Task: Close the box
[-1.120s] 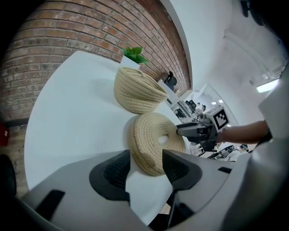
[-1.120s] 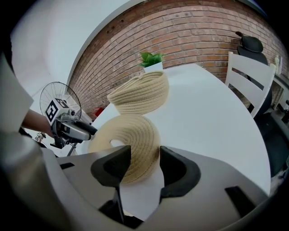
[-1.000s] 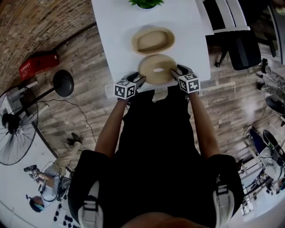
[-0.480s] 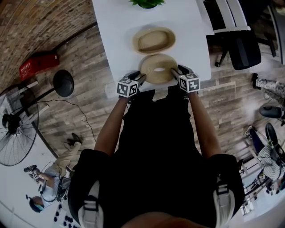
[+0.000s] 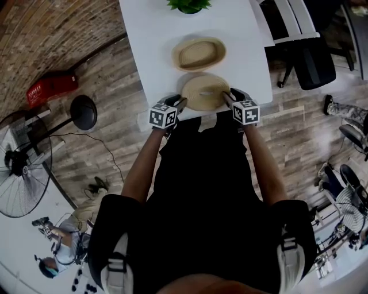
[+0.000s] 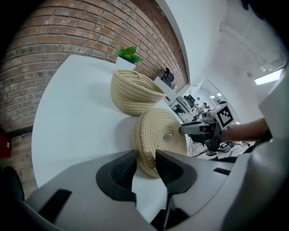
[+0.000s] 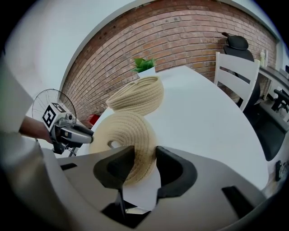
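Note:
A woven rope lid [image 5: 204, 92] with a hole in its middle lies near the front edge of the white table [image 5: 149, 34]. The open oval rope basket [image 5: 198, 53] stands just behind it. My left gripper [image 5: 183, 102] is at the lid's left end. Its jaws are closing, with the lid's rim [image 6: 158, 131] between them in the left gripper view [image 6: 145, 158]. My right gripper [image 5: 225, 96] is at the right end, also closing over the rim [image 7: 124, 131] in the right gripper view [image 7: 145, 155]. Neither pair of pads shows a firm press.
A small potted plant [image 5: 188, 4] stands at the table's far edge behind the basket [image 7: 135, 97]. A white chair [image 7: 235, 72] and a dark office chair [image 5: 310, 57] stand to the right. A floor fan [image 5: 17, 172] is at the left.
Both grippers have drawn their jaws narrower around the two ends of the lid. The lid and the basket stay where they were.

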Available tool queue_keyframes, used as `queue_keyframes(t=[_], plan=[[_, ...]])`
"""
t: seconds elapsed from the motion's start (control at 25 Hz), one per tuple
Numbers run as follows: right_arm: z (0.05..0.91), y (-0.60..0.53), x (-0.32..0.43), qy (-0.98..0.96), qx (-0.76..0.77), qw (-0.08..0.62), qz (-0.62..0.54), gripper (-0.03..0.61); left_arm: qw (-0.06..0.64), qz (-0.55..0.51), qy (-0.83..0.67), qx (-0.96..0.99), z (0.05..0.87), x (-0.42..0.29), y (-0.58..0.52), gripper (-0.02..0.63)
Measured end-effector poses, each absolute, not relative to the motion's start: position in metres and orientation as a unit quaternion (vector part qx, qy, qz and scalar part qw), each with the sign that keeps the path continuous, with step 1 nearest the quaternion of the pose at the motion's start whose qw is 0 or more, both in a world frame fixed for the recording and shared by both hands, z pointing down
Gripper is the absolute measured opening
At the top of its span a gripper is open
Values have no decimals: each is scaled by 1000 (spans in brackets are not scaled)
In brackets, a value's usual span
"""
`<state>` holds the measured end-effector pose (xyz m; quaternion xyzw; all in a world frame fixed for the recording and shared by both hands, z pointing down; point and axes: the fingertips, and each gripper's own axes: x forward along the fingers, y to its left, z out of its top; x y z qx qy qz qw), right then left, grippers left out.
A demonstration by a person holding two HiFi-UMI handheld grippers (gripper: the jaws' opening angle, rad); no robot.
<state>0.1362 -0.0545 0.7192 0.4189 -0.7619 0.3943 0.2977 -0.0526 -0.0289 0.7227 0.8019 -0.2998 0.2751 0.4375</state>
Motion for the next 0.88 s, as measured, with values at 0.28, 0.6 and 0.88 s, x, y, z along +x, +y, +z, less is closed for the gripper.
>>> queue_keyframes(t=[0.28, 0.6, 0.88], plan=[[709, -52, 137, -759, 438, 285, 389, 141, 432, 269, -297, 808, 714, -54, -30, 126], [690, -51, 135, -759, 459, 261, 382, 133, 423, 259, -289, 819, 700, -58, -31, 118], [682, -49, 134, -758, 471, 253, 374, 133, 416, 255, -287, 824, 693, -59, -28, 115]])
